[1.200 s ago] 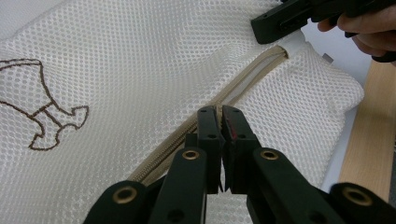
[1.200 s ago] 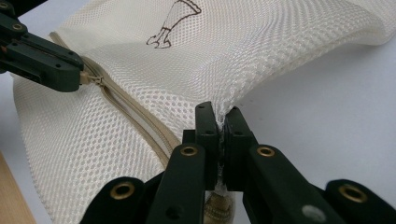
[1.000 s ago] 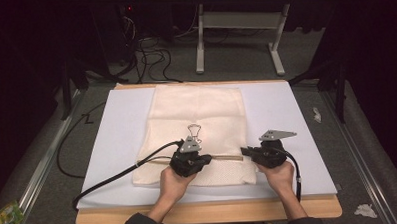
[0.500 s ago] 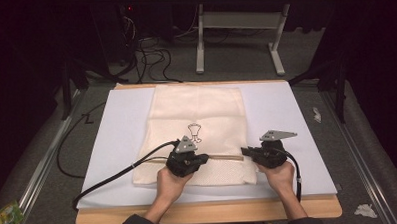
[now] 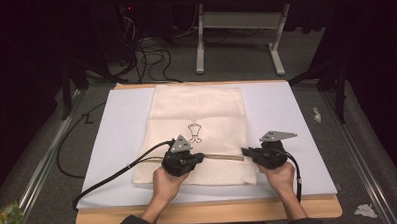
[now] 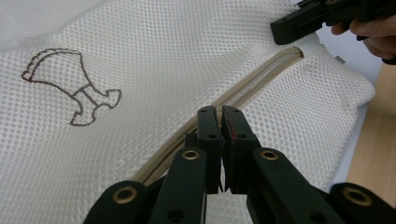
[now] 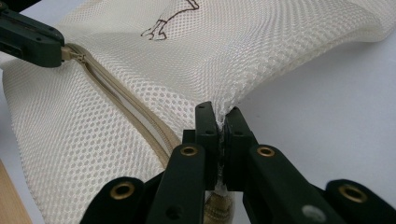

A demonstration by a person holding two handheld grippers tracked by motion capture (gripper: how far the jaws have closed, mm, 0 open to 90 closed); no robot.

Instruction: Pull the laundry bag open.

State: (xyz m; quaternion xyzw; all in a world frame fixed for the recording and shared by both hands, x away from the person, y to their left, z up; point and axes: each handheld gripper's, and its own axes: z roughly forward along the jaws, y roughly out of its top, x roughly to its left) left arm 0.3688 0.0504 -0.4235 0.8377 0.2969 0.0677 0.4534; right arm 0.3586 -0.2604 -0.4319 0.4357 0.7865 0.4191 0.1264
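A cream mesh bag (image 5: 199, 109) with a small brown emblem (image 5: 194, 132) lies flat on the white board (image 5: 117, 125). A beige zipper (image 5: 223, 156) runs across the bag near its front edge. My left gripper (image 5: 200, 156) is shut on the zipper pull (image 7: 72, 54) at the zipper's left part. My right gripper (image 5: 244, 151) is shut on the bag's mesh edge at the zipper's right end, and the mesh bunches up between its jaws (image 7: 219, 114). The stretch of zipper (image 6: 261, 81) between the two grippers looks parted. The left gripper (image 6: 219, 114) lies low over the zipper line.
The board rests on a wooden table (image 5: 210, 211) whose edge is close to the person's hands. Black cables (image 5: 113, 172) trail off the left side. On the floor are a white table frame (image 5: 239, 35) behind, crumpled paper (image 5: 364, 210) at the right and a green packet (image 5: 5, 218) at the left.
The left gripper has slid a little to the left and toward the person along the zipper, uncovering the emblem. The right gripper has stayed in place.
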